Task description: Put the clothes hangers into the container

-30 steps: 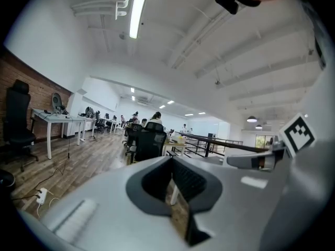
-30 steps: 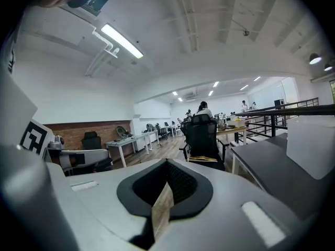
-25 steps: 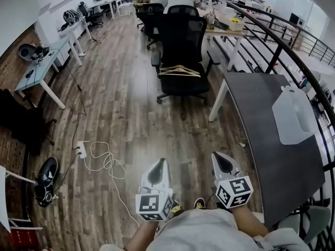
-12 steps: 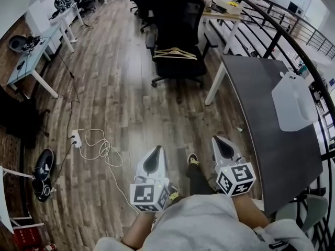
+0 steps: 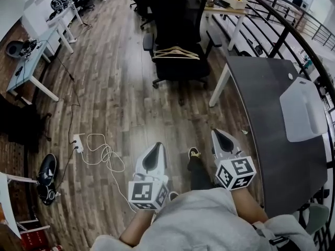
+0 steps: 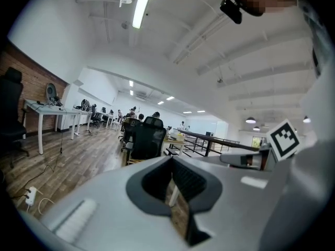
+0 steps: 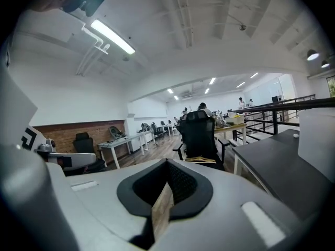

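Observation:
Several wooden clothes hangers (image 5: 178, 53) lie in a stack on the seat of a black office chair (image 5: 180, 14), far ahead of both grippers. They also show small in the left gripper view, hangers (image 6: 131, 161), and in the right gripper view, hangers (image 7: 201, 160). A white container (image 5: 305, 109) stands on the dark table (image 5: 267, 135) at the right; in the right gripper view the container (image 7: 316, 135) fills the right edge. My left gripper (image 5: 157, 149) and right gripper (image 5: 216, 136) are held side by side above the floor, both shut and empty, pointing toward the chair.
A power strip (image 5: 78, 141) with a looped white cable (image 5: 104, 156) lies on the wooden floor at the left. Dark shoes (image 5: 46, 178) sit at the far left. White desks (image 5: 31, 61) line the left wall. A black railing (image 5: 293, 25) runs behind the table. The person's foot (image 5: 194, 153) is between the grippers.
The view has advanced toward the chair and table, which now sit nearer and lower in the picture. Both grippers moved forward with it, still shut and empty.

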